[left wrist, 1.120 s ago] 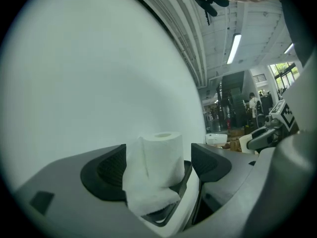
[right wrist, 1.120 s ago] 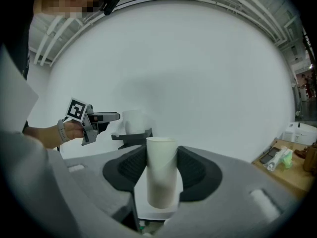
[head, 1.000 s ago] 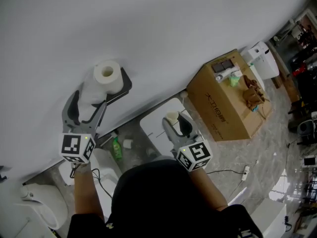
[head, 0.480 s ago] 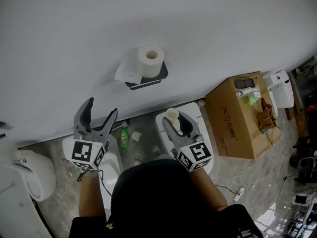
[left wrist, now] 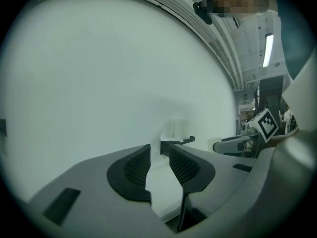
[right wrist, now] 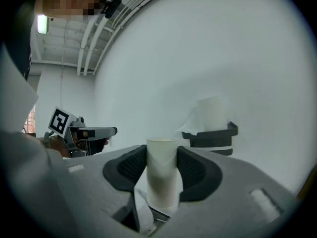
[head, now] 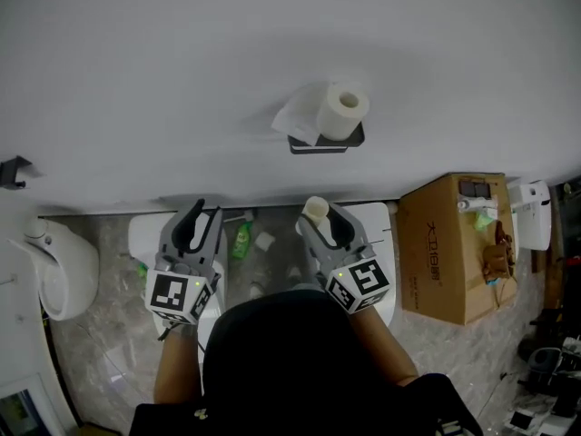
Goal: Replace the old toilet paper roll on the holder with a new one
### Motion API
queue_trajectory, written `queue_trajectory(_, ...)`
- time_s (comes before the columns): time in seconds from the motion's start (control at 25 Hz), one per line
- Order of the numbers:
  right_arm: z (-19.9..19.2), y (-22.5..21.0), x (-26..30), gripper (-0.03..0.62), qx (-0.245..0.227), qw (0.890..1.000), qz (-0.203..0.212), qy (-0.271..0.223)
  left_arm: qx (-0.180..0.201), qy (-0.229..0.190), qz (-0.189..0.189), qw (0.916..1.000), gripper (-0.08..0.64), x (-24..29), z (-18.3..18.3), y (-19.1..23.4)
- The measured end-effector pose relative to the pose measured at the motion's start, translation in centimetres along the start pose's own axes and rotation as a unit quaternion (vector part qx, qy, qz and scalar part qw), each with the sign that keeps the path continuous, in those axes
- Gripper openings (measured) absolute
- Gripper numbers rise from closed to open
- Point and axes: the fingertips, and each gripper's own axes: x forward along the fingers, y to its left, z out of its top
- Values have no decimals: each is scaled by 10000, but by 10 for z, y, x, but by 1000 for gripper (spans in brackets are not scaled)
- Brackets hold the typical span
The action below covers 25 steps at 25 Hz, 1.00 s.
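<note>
pinching the old cardboard tube (right wrist: 161, 175) upright, the right gripper (right wrist: 161, 155) has a pad pressed on each side of it. the tube is bare, with no paper on it. in the head view it is below the holder (head: 356, 140) and a bit to the left, well apart from it. the left gripper (head: 205, 211) is further left of the holder, and low too. its jaws have just been closing. only a thin gap is between them, with nothing in it. past both grippers, up on the white wall (head: 182, 80), the holder has a fat new roll (head: 343, 109) sitting on it. a loose sheet (head: 295, 122) hangs off the roll's left side. so i think the swap is nearly done: the new roll is on and the old tube is off. what looks left is to get rid of the tube. the next move should be to carry it away from the holder, find a place for it, and spread the right jaws. squeeze soft, as a bare tube can squash.
</note>
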Motion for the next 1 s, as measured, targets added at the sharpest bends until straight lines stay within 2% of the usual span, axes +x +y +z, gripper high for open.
queue_trajectory(0.12, 0, 17, 12, 187, -72, 9996, 257, 24, -186, 14, 191, 9996, 86, -16, -10, 7)
queue_trajectory(0.24, 0, 32, 21, 187, -116, 9988, 469, 60, -214, 50, 340, 9992, 45, -29, -17, 13)
queue_trajectory(0.4, 1, 48, 31, 187, -185, 9971, 727, 78, -293, 121, 475, 9984, 17, -42, -19, 13)
queue_trajectory(0.56, 0, 56, 35, 187, -257, 9952, 944, 102, -265, 275, 301, 9988, 14, -46, -23, -1)
queue_trajectory(0.68, -1, 59, 36, 187, -301, 9941, 1040, 99, 38, 272, 145, 9995, 14, -48, -33, -3)
queue_trajectory(1.0, -5, 53, 34, 187, -295, 9943, 1014, 141, -130, 321, 163, 9993, 14, -42, -39, 0)
